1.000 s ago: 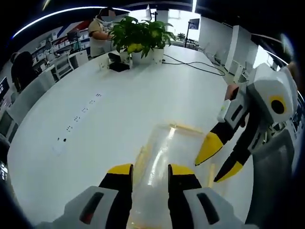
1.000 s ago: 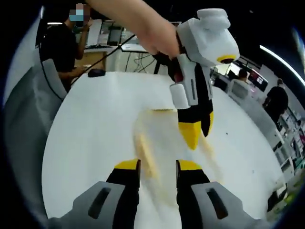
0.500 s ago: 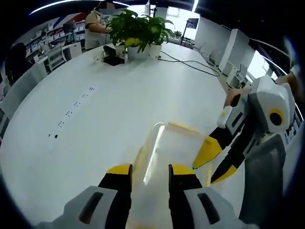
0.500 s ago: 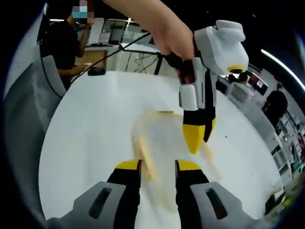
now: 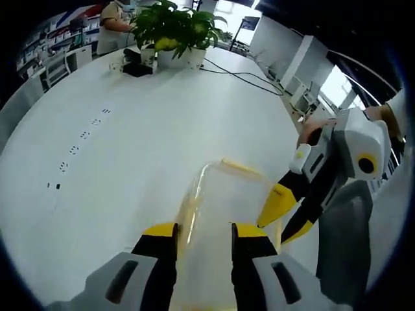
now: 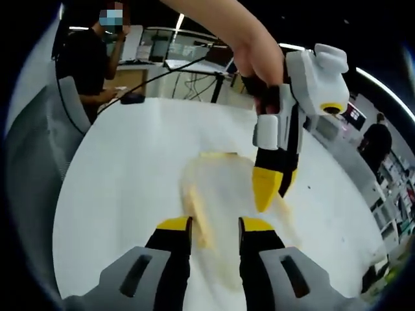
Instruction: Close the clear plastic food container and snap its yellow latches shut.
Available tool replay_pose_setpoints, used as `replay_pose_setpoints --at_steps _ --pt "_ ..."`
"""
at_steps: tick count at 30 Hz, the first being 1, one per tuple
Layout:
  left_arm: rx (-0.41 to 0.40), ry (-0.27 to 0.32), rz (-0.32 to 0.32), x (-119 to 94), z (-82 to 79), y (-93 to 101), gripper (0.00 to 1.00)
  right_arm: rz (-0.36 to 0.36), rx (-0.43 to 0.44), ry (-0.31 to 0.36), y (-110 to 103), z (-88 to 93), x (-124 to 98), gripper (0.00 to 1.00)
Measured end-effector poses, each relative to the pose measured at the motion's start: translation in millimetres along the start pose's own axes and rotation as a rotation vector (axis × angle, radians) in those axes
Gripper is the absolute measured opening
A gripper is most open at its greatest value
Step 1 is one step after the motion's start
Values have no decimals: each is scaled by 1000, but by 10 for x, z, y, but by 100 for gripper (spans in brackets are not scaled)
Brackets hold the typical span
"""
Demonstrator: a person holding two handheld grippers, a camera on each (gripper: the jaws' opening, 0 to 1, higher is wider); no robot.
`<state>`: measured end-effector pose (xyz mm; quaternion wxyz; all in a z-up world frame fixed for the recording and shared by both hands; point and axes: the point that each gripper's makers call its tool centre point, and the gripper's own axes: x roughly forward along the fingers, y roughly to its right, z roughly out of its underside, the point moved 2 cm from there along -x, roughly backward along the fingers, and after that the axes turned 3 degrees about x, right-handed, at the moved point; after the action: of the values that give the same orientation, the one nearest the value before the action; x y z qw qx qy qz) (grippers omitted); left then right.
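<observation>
The clear container [image 5: 224, 214] is sitting on the white tabletop [image 5: 130, 149]; both hand-held grippers, left [image 5: 202, 233] and right [image 6: 214, 227], are straddling it with parted jaws, lining up to press its yellow latches [image 6: 196, 210]

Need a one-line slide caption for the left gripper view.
Left claw poised over the clear container on a white table, right claw reaching in beside it.

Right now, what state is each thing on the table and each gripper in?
Clear plastic food container with yellow latches: lying on the white table, between both grippers; latches too blurred to judge.
Left gripper: jaws apart, astride the container.
Right gripper: jaws apart, astride the container.
Potted green plant: upright at the far edge.
</observation>
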<state>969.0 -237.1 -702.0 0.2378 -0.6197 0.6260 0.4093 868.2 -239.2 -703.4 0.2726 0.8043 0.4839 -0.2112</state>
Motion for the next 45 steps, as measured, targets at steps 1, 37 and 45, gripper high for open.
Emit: replay_pose_setpoints --at_steps 1,37,45 --pt "-1 -6 9 4 -2 -3 26 0 -1 1 -1 -3 -1 25" --pt "-46 -145 118 86 7 139 32 31 -148 -35 29 18 43 26" --pt "-58 -149 108 180 52 122 30 23 -165 -39 46 34 41 26"
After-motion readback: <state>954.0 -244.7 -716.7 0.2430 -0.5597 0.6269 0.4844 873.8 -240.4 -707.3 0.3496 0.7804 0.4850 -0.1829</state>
